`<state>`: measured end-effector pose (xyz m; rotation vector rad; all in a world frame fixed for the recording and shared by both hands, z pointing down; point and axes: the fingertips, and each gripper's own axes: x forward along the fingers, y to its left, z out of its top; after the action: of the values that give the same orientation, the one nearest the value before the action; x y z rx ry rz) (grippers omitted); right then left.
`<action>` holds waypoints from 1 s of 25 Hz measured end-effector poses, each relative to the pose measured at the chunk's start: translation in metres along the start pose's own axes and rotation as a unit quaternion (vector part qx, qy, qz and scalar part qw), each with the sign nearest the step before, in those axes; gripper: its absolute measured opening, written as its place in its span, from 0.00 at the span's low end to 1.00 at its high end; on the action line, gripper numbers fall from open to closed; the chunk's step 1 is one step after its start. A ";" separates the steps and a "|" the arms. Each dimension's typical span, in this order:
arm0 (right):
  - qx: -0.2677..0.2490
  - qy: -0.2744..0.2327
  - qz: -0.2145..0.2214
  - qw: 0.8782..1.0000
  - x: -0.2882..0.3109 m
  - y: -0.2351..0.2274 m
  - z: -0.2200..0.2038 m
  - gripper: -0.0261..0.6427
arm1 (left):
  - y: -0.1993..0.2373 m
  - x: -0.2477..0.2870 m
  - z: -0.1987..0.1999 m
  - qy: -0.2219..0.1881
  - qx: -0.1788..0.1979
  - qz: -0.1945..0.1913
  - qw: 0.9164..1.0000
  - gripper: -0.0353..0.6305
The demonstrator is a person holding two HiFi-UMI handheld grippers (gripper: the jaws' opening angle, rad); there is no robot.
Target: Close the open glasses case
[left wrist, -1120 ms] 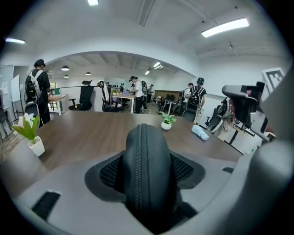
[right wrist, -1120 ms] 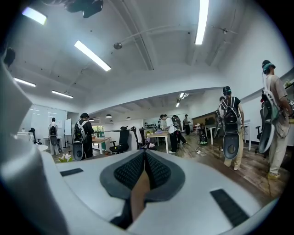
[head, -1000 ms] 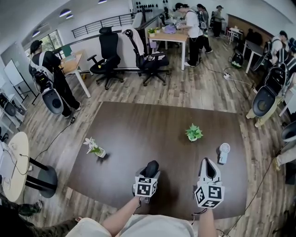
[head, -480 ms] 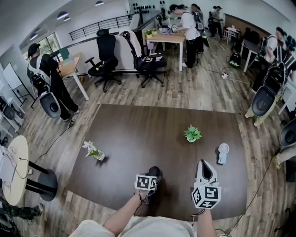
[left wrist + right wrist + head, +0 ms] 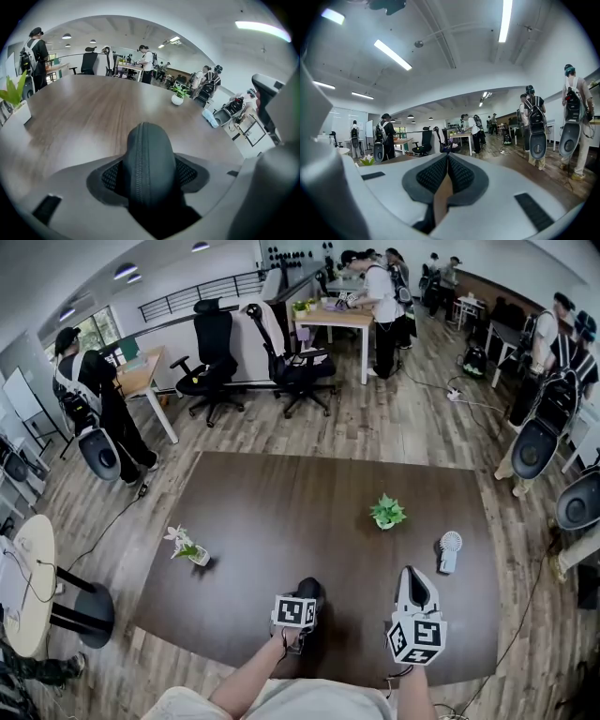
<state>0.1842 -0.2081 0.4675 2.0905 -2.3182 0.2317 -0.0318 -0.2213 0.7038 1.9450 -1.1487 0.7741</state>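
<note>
A black zippered glasses case (image 5: 308, 591) stands on end near the front edge of the dark brown table (image 5: 281, 502). My left gripper (image 5: 305, 601) is shut on it. In the left gripper view the case (image 5: 149, 154) fills the gap between the pads (image 5: 110, 176), with its zip seam facing the camera and its two halves together. My right gripper (image 5: 416, 576) hovers to the right of the case, apart from it. In the right gripper view this right gripper (image 5: 447, 171) has its pads pressed together with nothing between them.
A small green potted plant (image 5: 387, 512) and a white hand fan (image 5: 449, 550) sit on the right part of the table. A white flower in a vase (image 5: 188, 546) is at the left. Office chairs (image 5: 217, 357) and several people stand beyond the table.
My left gripper has sunk towards the table and tipped further down, with the case still in it. The right gripper has stayed where it was.
</note>
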 end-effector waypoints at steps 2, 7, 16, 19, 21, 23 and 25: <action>0.000 0.000 0.001 1.000 0.000 0.000 0.000 0.05 | 0.000 0.000 0.001 0.000 0.001 -0.001 1.000 0.47; -0.005 -0.002 0.004 1.000 0.000 0.003 0.002 0.05 | 0.000 0.000 0.000 0.000 0.005 0.003 1.000 0.48; -0.014 -0.012 0.003 1.000 -0.001 0.002 0.010 0.05 | -0.006 -0.006 0.001 -0.007 0.005 -0.025 1.000 0.61; -0.019 -0.016 0.001 1.000 -0.001 -0.001 0.014 0.05 | -0.009 -0.016 0.011 -0.030 0.025 -0.016 0.999 0.64; -0.022 -0.019 -0.001 1.000 -0.001 -0.001 0.017 0.05 | -0.010 -0.024 0.019 -0.045 0.036 -0.013 0.998 0.65; -0.025 -0.021 -0.003 0.999 -0.001 -0.002 0.020 0.05 | -0.011 -0.034 0.028 -0.065 0.047 -0.009 0.997 0.65; -0.028 -0.025 -0.006 0.999 -0.001 -0.005 0.023 0.05 | -0.012 -0.046 0.040 -0.089 0.056 -0.005 0.994 0.65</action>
<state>0.1909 -0.2105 0.4452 2.1079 -2.3096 0.1131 -0.0355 -0.2296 0.6420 2.1462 -1.2214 0.6833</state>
